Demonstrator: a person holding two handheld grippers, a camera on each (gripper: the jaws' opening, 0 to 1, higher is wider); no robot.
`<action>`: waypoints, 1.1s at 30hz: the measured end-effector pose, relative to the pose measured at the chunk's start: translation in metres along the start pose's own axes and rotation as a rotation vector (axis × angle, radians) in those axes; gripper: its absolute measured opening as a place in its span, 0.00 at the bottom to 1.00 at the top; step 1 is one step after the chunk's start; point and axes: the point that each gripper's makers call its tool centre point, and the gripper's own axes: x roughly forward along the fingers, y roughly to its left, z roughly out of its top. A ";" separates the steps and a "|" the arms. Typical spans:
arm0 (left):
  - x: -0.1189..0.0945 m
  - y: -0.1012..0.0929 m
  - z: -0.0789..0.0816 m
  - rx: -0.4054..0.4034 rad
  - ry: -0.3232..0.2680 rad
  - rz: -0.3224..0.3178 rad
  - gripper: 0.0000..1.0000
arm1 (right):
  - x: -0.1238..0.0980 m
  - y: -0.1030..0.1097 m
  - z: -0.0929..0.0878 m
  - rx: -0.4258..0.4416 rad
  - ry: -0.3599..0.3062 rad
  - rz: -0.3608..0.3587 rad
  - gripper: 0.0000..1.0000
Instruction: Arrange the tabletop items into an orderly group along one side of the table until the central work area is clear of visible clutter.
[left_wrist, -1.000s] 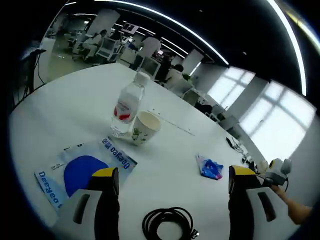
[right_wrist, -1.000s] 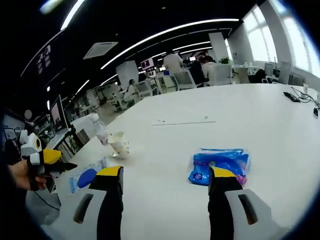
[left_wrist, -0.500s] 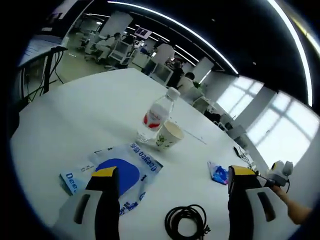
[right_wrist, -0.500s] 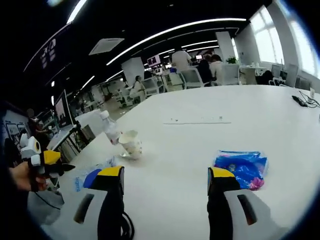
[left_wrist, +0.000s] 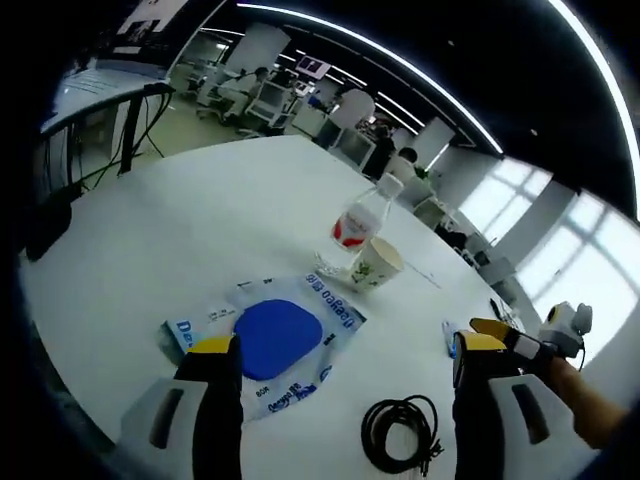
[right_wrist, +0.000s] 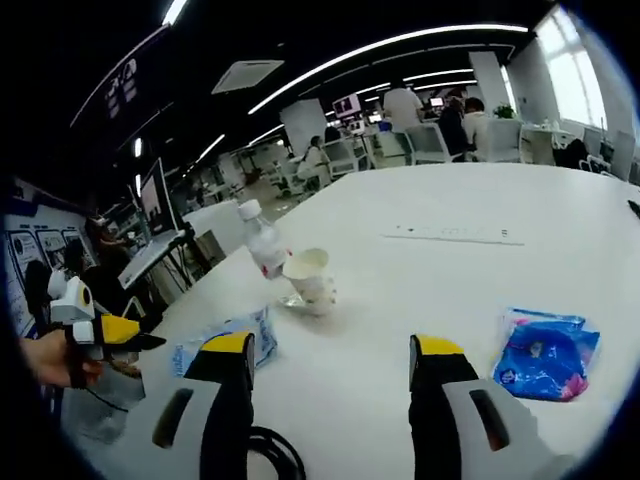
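Both grippers have pulled back, fingers wide apart and empty. The bottle (left_wrist: 360, 222), cup (left_wrist: 375, 264), wipes pack (left_wrist: 268, 338), cable (left_wrist: 402, 432) and blue packet (right_wrist: 545, 351) stay scattered mid-tabletop (left_wrist: 180, 230); nothing grouped yet.

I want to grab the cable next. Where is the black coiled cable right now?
In the left gripper view the black coiled cable lies on the white table between the jaws, just right of the blue-printed packet.

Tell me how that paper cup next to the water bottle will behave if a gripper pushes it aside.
The paper cup looks thin-walled and open-topped, so it is probably light and would slide or tip easily under a push. It appears to lean already, close against the water bottle, so a shove may knock both. A hard squeeze would likely crush its rim.
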 end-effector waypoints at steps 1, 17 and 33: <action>0.000 0.001 -0.002 0.003 0.005 0.003 0.84 | 0.004 0.003 0.000 -0.003 0.004 0.013 0.60; -0.010 0.043 -0.017 -0.004 0.049 0.241 0.75 | 0.068 0.056 -0.012 -0.076 0.114 0.238 0.60; -0.012 0.080 -0.056 -0.222 0.104 0.360 0.68 | 0.117 0.076 -0.041 -0.081 0.225 0.328 0.58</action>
